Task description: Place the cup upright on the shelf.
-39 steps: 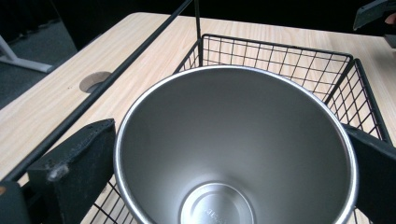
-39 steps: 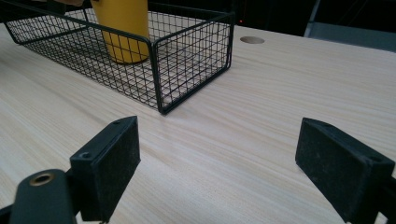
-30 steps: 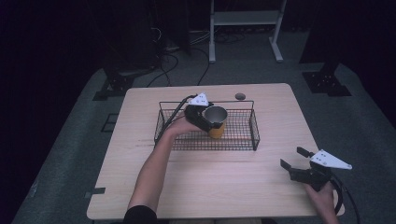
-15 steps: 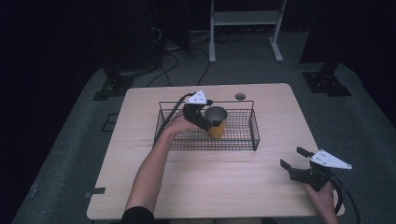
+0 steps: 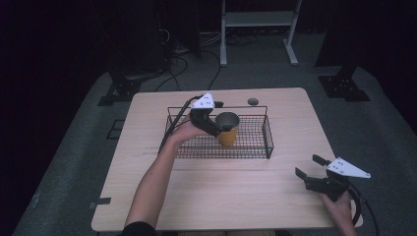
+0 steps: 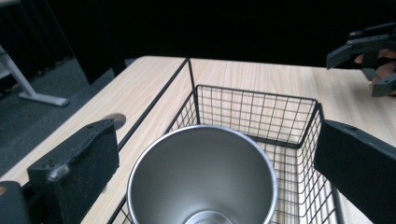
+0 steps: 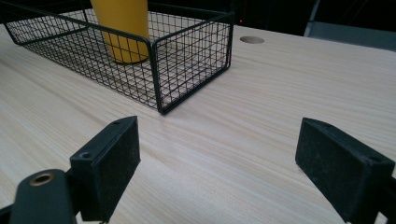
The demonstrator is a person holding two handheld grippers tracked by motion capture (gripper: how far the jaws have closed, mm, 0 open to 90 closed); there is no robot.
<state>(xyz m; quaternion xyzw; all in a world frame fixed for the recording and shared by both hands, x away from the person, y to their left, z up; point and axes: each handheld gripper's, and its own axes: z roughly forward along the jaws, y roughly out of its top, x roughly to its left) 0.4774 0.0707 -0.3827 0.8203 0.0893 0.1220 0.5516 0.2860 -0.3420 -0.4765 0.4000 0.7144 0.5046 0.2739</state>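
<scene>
A yellow cup (image 5: 227, 133) with a steel inside (image 6: 201, 177) stands upright in a black wire basket (image 5: 255, 147) at the middle of the wooden table. My left gripper (image 5: 220, 119) reaches into the basket from the left. Its jaws are open on either side of the cup's rim, with a gap on each side (image 6: 215, 154). My right gripper (image 5: 307, 165) hovers open near the table's front right corner, pointing toward the basket, with nothing between its jaws (image 7: 224, 154). From there the cup (image 7: 122, 28) shows behind the basket's near corner (image 7: 156, 74).
A round cable hole (image 5: 253, 102) lies in the tabletop behind the basket. The right gripper (image 6: 369, 56) shows far off in the left gripper view. A white desk frame (image 5: 255, 19) and cables lie on the floor beyond the table. Bare wood (image 5: 221, 191) stretches in front of the basket.
My left gripper has shifted slightly leftward beside the cup. The cup and the right gripper stay where they were.
</scene>
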